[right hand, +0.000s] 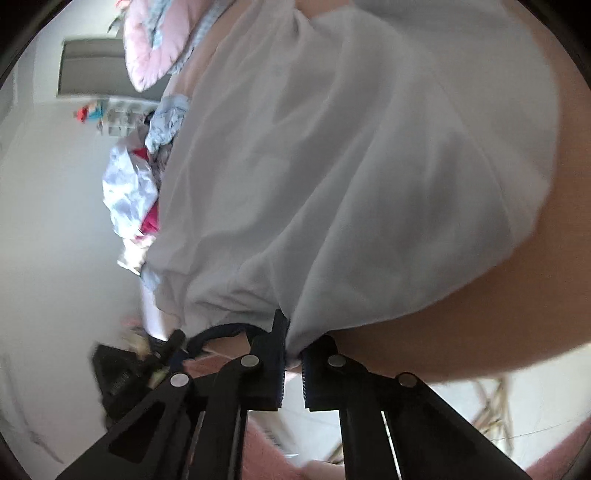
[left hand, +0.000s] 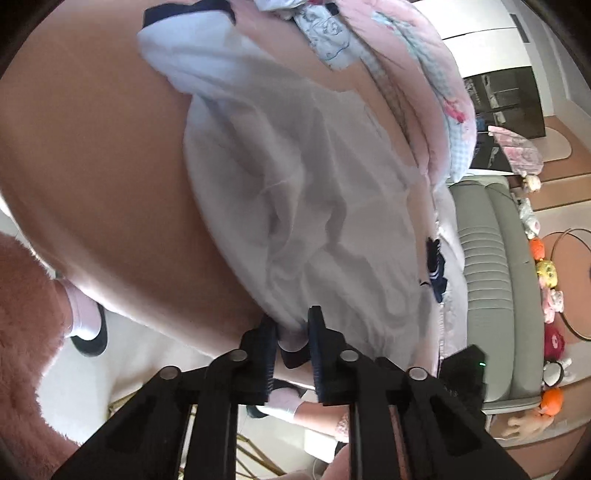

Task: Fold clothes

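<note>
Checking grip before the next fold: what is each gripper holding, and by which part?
Both hold the white thin-fabric garment by its near edge: the left gripper and the right gripper each have fingers pinched on a bunched bit of hem.

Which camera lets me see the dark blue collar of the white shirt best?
The left wrist view. It shows the white shirt spread over the brown table, with its dark blue collar at the far end. The right wrist view shows mostly plain white cloth filling the picture, and no collar that I can tell.
</note>
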Motion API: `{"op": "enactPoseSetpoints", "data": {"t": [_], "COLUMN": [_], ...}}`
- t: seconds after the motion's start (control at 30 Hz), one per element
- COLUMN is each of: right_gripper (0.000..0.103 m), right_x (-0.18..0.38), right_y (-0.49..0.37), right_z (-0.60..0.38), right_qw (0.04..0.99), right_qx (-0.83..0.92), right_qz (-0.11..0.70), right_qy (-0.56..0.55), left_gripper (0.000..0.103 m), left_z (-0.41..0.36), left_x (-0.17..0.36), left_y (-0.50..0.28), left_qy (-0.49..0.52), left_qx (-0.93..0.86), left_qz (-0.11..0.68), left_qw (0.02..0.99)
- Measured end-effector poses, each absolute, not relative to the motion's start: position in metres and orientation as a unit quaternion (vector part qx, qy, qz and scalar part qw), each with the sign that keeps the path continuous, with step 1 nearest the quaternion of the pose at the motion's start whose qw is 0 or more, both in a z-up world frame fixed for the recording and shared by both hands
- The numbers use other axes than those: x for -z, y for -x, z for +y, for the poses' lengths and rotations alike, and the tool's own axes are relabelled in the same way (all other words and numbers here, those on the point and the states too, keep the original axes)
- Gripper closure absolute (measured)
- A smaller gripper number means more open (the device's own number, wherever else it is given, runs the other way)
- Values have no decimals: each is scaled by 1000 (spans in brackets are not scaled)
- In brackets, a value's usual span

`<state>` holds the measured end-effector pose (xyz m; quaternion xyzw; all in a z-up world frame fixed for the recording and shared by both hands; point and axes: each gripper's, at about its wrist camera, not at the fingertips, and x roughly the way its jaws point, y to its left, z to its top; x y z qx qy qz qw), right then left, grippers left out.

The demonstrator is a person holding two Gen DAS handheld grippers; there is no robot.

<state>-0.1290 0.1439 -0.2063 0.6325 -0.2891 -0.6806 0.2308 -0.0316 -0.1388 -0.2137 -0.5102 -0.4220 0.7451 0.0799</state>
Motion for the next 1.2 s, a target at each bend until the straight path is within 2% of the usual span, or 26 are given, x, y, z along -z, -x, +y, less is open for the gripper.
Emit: {"op": "enactPoseSetpoints", "data": {"t": [0.17, 0.27, 0.3, 0.4, 0.47, 0.5, 0.53, 0.57, 0.6, 0.73, 0.87, 0.93, 0.97, 1.0, 1.03, 1.07, 1.2], "right_gripper": [101, 99, 95, 94, 90, 85, 80, 66, 56, 56, 56, 58, 62, 74, 82, 99, 100], "right_x": [197, 197, 197, 192, 186, 182, 179, 176, 179, 200, 202, 202, 196, 190, 184, 178, 151], "right_y": [104, 94, 92, 88, 88, 89, 89, 91, 95, 113, 124, 132, 134, 136, 137, 139, 144], "right_z": [128, 127, 133, 154, 174, 185, 197, 208, 221, 238, 236, 236, 235, 234, 232, 231, 226], "right_qw": [238, 236, 237, 240, 226, 213, 199, 182, 155, 136, 129, 124, 132, 141, 149, 157, 189], "right_qx": [711, 708, 705, 697, 708, 718, 727, 736, 742, 713, 743, 759, 762, 765, 768, 770, 783], "right_qz": [-181, -164, -176, -225, -252, -263, -274, -287, -308, -361, -349, -343, -344, -346, -347, -348, -350], "right_qy": [-636, -644, -645, -637, -620, -608, -597, -585, -575, -585, -557, -539, -532, -525, -518, -511, -478], "left_gripper": [95, 95, 95, 92, 81, 75, 63, 57, 57, 57, 57, 56, 56, 57, 94, 97, 97], "left_z": [-142, -141, -145, -160, -166, -169, -171, -174, -178, -178, -180, -181, -178, -176, -173, -170, -164], "left_x": [226, 231, 226, 213, 208, 206, 207, 209, 211, 213, 223, 226, 224, 221, 219, 214, 161], "left_y": [28, 23, 20, 14, 13, 14, 17, 19, 23, 33, 52, 64, 69, 75, 80, 84, 74], "left_qy": [565, 579, 565, 522, 506, 498, 493, 488, 484, 465, 453, 446, 449, 451, 454, 453, 392], "left_qx": [-727, -713, -715, -713, -729, -736, -738, -736, -735, -763, -764, -762, -765, -767, -769, -773, -817], "left_qz": [-386, -392, -406, -459, -457, -456, -459, -466, -474, -449, -459, -469, -462, -456, -449, -443, -414], "left_qw": [58, 58, 69, 99, 69, 52, 44, 41, 40, 22, 3, -2, 10, 21, 33, 47, 91]}}
